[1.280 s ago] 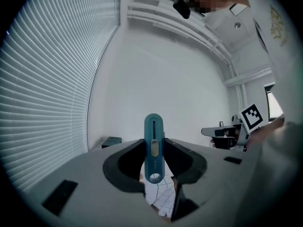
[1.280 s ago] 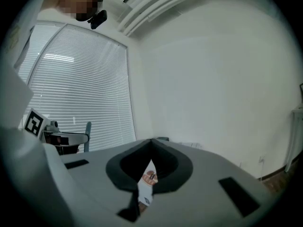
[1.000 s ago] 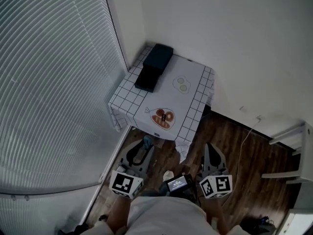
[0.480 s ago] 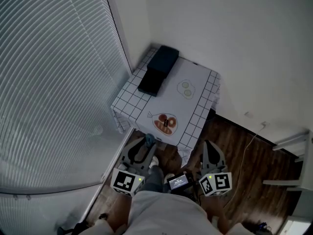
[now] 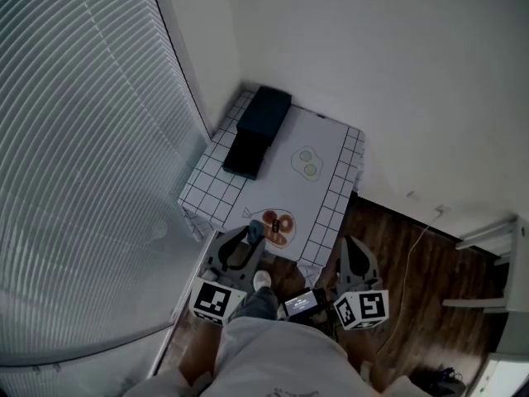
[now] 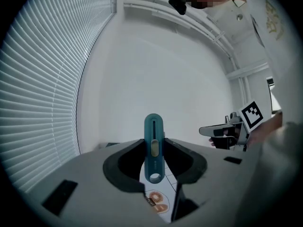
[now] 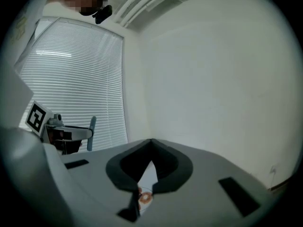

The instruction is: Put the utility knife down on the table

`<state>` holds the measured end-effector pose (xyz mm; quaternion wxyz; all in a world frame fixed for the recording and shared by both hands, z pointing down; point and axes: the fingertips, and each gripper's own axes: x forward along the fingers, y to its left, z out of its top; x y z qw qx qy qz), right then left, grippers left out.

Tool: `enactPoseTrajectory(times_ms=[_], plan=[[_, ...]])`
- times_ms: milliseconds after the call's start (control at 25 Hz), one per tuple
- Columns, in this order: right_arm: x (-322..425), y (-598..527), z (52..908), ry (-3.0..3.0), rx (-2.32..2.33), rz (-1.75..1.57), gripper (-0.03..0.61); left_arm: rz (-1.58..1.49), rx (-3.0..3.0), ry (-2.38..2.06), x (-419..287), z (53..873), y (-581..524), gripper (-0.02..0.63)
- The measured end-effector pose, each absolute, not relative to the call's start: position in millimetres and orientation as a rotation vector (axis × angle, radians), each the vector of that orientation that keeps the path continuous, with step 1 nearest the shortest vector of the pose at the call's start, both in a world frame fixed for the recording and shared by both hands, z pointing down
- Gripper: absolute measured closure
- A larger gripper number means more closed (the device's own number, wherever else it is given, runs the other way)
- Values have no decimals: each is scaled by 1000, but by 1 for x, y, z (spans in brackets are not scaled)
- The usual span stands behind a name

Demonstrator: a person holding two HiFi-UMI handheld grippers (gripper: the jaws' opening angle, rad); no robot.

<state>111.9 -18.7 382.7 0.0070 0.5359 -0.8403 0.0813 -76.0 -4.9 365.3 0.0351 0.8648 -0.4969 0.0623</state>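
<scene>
While the left gripper [image 6: 154, 144] points near level toward the room's corner, we note its jaws closed on the utility knife [image 6: 153, 148], pads pressing its sides about mid-body; the teal handle stands upright between them, slider facing the camera, the rounded end with the hole hanging below. From the head view the knife sits at the near edge of the table [image 5: 331, 151], just beside the printed plate motif [image 5: 277, 226], not yet resting on the checked cloth. The right gripper [image 7: 151, 143] carries nothing; its jaws meet at the tips, and it hangs off the table's near corner, over the wooden floor [image 5: 417, 246]. A black case [image 5: 258, 122] lies on the far left part of the cloth, by the blinds [image 5: 74, 139]. We judge the knife light, rigid, smooth plastic, so apt to pivot or slip in a pinch; whether the blade is retracted we cannot tell. The best hold looks to be the present one, across the middle of the handle. We would tip it flat close above the cloth before parting the jaws, since released upright it could topple off the edge
</scene>
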Motion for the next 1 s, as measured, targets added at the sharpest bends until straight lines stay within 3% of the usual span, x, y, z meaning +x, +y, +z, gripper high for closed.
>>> enactPoseTrajectory(times_ms=[560, 1000], plan=[[67, -78, 392, -2515, 1724, 197, 571, 237, 2775, -1408, -107, 366, -80, 482], [89, -105, 400, -2500, 1752, 297, 571, 272, 2746, -1357, -85, 388, -103, 482]])
